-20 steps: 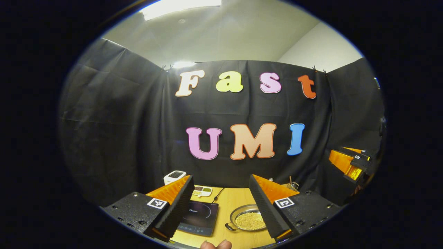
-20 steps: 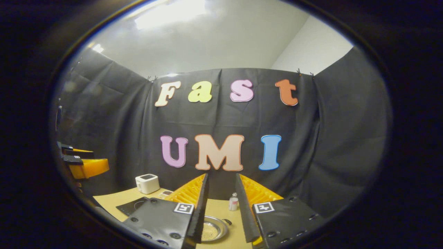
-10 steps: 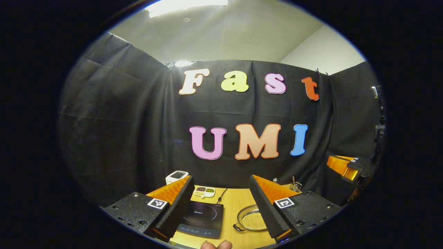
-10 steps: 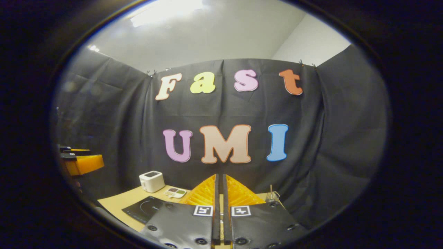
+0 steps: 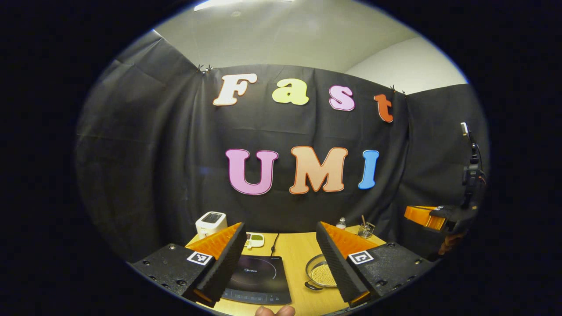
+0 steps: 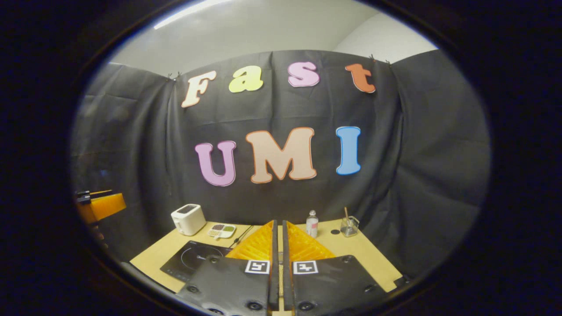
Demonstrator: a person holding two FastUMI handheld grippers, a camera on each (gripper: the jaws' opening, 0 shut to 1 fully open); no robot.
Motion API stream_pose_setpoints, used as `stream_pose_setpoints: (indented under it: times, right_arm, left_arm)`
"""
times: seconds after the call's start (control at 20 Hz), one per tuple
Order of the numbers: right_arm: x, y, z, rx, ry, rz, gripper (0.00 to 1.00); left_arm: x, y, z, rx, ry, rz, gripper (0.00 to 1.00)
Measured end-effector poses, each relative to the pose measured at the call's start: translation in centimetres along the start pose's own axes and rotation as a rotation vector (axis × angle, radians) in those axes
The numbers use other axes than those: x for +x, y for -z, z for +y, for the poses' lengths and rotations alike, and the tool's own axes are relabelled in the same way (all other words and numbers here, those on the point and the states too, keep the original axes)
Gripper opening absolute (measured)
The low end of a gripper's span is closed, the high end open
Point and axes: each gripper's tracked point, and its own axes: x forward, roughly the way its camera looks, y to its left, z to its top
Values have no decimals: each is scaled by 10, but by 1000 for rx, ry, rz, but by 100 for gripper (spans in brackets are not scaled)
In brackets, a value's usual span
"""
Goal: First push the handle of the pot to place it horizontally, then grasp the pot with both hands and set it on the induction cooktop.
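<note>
Cooktop logo too small to read; square black-and-white markers on both grippers. Left gripper (image 5: 279, 259) fingers spread wide, holding nothing, above the wooden table (image 5: 298, 250). Pot (image 5: 319, 274) of pale beads sits just right of the induction cooktop (image 5: 259, 278). Right gripper (image 6: 278, 245) fingers closed together, empty. White appliance (image 6: 188, 219), bottle (image 6: 311, 224), glass jar (image 6: 349, 227) at rear.

Both grippers up in the air, one spread wide, one pinched together.

The left gripper (image 5: 279, 259) has its fingers wide apart, nothing between them, and a fingertip of the person's hand (image 5: 274, 310) pokes in at the bottom edge. The right gripper (image 6: 277, 259) has its fingers basically closed with just a thin slit between, gripping nothing; in the left gripper view it sits far off to the right.
</note>
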Motion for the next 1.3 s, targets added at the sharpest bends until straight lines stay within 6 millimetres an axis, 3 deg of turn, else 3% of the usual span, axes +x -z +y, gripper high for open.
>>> stream_pose_setpoints:
  times: [0.3,0.6,0.7,0.85,1.05,1.3]
  right_arm:
    - [17,65,3,-2,-29,158,4]
    - [37,121,2,47,-55,263,5]
    - [41,140,6,67,-53,315,0]
    - [48,160,9,74,1,358,2]
    - [55,202,20,117,114,438,2]
    - [60,259,31,156,238,529,0]
  left_arm:
    - [45,20,7,-41,-7,49,97]
    - [83,24,8,8,-9,52,97]
    - [95,25,3,-1,16,50,97]
    - [119,30,-3,-7,98,46,96]
    - [151,43,9,44,206,66,96]
    - [183,80,20,46,333,113,97]
